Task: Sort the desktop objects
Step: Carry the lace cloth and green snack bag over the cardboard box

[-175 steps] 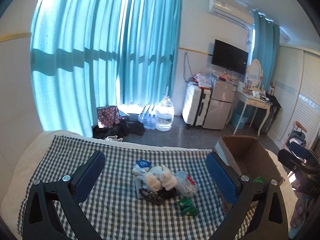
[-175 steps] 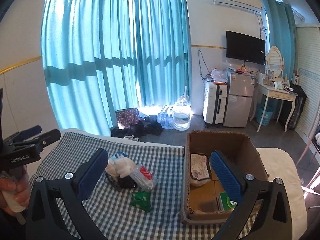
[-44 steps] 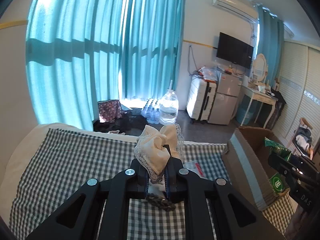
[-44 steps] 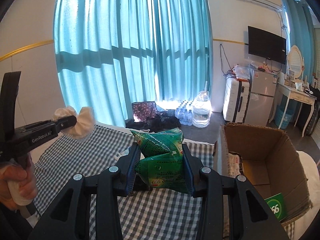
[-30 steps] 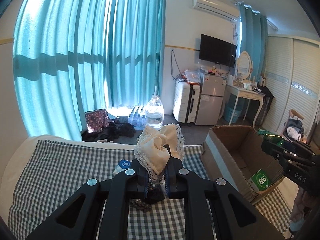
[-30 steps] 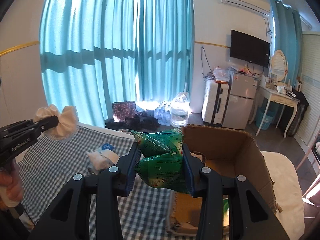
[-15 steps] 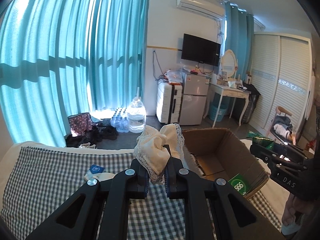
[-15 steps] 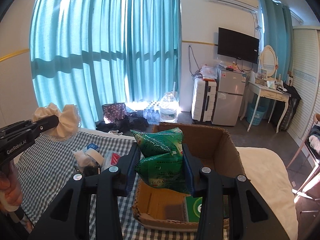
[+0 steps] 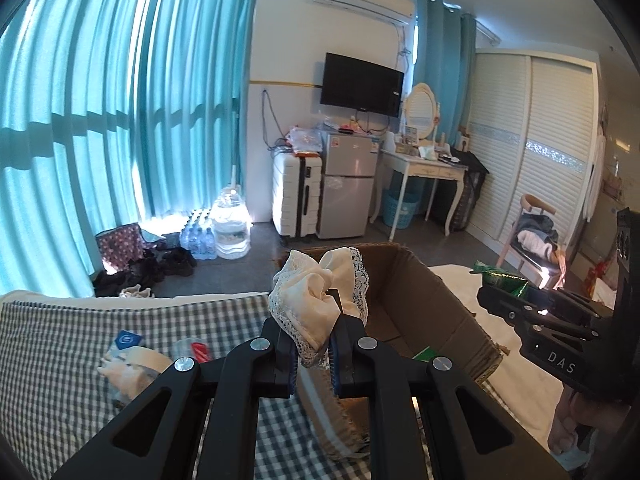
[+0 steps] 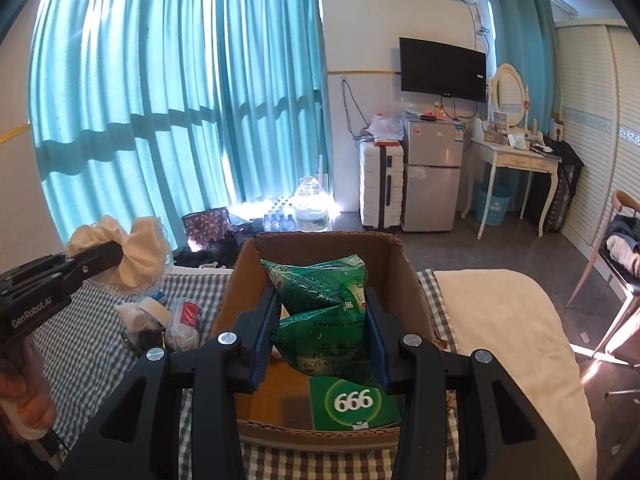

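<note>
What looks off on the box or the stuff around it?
The box shows wear: its right rim is frayed and torn at the near corner, and the near wall's edge is ragged. The leftover pile on the checked cloth lies jumbled. Nothing spilled.

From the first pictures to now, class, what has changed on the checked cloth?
Both tools, open at first, took things from the pile: the left tool grips the lace cloth, the right tool the green packets, carried toward the cardboard box. The box stayed put.
</note>
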Demonstrator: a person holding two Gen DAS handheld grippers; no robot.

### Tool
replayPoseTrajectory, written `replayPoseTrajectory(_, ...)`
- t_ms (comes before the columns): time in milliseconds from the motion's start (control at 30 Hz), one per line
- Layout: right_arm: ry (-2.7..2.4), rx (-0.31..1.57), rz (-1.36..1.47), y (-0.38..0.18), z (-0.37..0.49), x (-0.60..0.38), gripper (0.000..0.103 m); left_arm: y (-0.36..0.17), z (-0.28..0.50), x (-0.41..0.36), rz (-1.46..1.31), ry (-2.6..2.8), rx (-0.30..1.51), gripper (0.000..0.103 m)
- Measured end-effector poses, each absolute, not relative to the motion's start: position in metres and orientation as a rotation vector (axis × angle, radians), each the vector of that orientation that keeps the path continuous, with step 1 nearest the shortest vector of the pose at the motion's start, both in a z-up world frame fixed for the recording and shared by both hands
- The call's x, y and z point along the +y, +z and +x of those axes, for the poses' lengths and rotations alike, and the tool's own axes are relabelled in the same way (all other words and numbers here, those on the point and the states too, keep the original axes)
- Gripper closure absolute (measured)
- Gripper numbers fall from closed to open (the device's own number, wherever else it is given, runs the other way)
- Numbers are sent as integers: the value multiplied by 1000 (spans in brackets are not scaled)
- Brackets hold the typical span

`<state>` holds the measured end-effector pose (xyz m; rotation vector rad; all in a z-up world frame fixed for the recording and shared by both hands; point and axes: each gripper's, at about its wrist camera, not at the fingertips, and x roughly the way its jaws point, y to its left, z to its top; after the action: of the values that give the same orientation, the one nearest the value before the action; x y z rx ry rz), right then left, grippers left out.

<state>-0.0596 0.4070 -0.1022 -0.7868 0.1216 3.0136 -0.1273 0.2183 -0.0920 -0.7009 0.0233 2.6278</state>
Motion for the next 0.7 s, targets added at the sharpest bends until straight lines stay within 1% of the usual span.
replayPoseTrajectory(433, 2997, 239, -856, -130, -72, 440, 63, -127, -139, 264, -793, 2526, 41, 91)
replayPoseTrajectory(700, 2947, 214, -992, -162, -93, 443, 63, -149, -163, 291, -873, 2489, 62, 91)
